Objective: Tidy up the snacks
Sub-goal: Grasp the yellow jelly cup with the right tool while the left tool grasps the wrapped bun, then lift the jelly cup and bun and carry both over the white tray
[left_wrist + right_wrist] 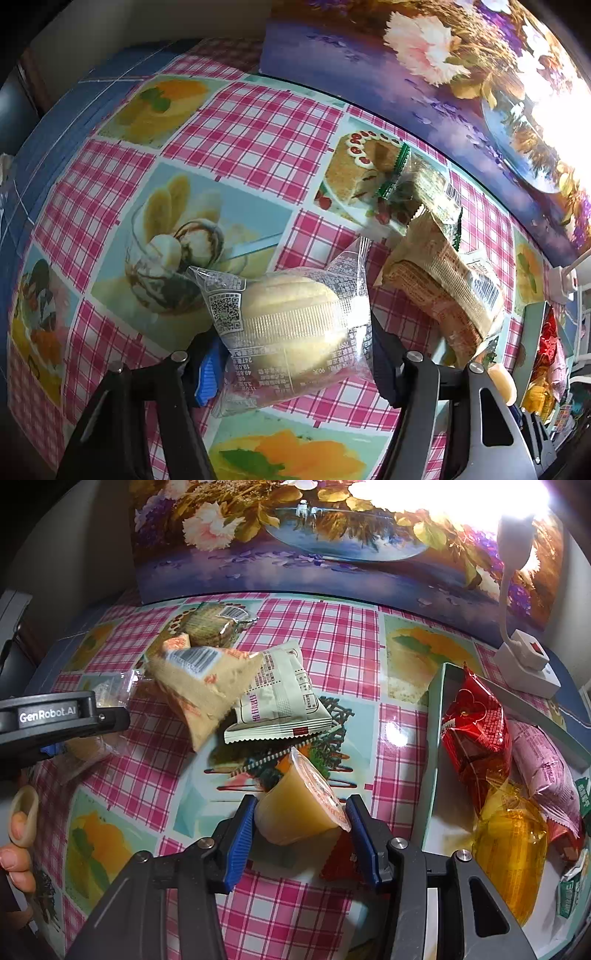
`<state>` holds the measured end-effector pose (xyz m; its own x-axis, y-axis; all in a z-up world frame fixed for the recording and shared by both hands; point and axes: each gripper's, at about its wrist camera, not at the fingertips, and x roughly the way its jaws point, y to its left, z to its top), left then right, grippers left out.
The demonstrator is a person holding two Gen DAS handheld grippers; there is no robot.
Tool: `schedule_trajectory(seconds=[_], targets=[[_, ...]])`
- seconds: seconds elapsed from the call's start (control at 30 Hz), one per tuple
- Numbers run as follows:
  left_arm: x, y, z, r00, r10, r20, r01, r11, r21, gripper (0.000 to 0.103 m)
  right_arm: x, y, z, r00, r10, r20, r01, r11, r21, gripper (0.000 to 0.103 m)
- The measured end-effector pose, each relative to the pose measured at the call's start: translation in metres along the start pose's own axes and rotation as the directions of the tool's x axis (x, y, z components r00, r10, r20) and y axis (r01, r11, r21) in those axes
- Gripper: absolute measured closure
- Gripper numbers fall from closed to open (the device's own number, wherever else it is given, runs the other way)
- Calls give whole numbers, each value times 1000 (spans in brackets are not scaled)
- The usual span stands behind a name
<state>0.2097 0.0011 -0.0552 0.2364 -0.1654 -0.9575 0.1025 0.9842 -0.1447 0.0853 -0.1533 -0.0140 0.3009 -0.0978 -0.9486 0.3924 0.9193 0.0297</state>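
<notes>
Gripping is in place on both tools, so the coming move turns on where each held snack lies relative to the tray.

Right side, near: the right gripper (301,830) holds a jelly cup (301,808) between its blue pads, jaws at a moderate width. The cup is tilted, its foil lid facing right and its yellow body toward the left pad. The tray (436,760) lies immediately right of this gripper, its near-left wall just beside the right finger. It already holds a red packet (476,731), a pink packet (546,775) and an amber-wrapped item (513,853). Judged from this layout, the right hand is the nearer to the tray; a short move to the right over the wall should suffice.

Left side, near: the left gripper (295,354) brackets a clear-wrapped bun (295,317). The blue pad (210,376) meets the wrapper on the left and the opposite finger presses its right edge, so the bun appears held. Its long axis runs left to right, across the jaws. This hand is well apart from the tray.

Farther out on the tablecloth (332,635) the unsorted pile remains: a tan packet (199,686), a pale green packet (280,698) overlapping it, and a clear wafer packet (210,624) beyond.
</notes>
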Motion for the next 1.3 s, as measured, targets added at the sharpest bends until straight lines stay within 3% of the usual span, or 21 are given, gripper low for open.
schedule_trajectory(seconds=[0.37, 0.63, 1.07, 1.3], targets=[[-34, 30, -2, 999, 0, 37, 1, 999, -40, 36, -16, 3, -5, 1000, 22, 8, -22, 1000, 16, 51], [-59, 11, -14, 998, -6, 59, 7, 1000, -13, 36, -36, 11, -11, 998, 49, 25, -49, 999, 17, 52], [-91, 0, -32, 994, 48, 100, -52, 998, 33, 36, -68, 0, -23, 993, 98, 71, -103, 992, 71, 52], [-115, -26, -42, 986, 54, 158, -74, 990, 118, 36, -98, -18, -25, 986, 103, 133, -119, 985, 121, 52]])
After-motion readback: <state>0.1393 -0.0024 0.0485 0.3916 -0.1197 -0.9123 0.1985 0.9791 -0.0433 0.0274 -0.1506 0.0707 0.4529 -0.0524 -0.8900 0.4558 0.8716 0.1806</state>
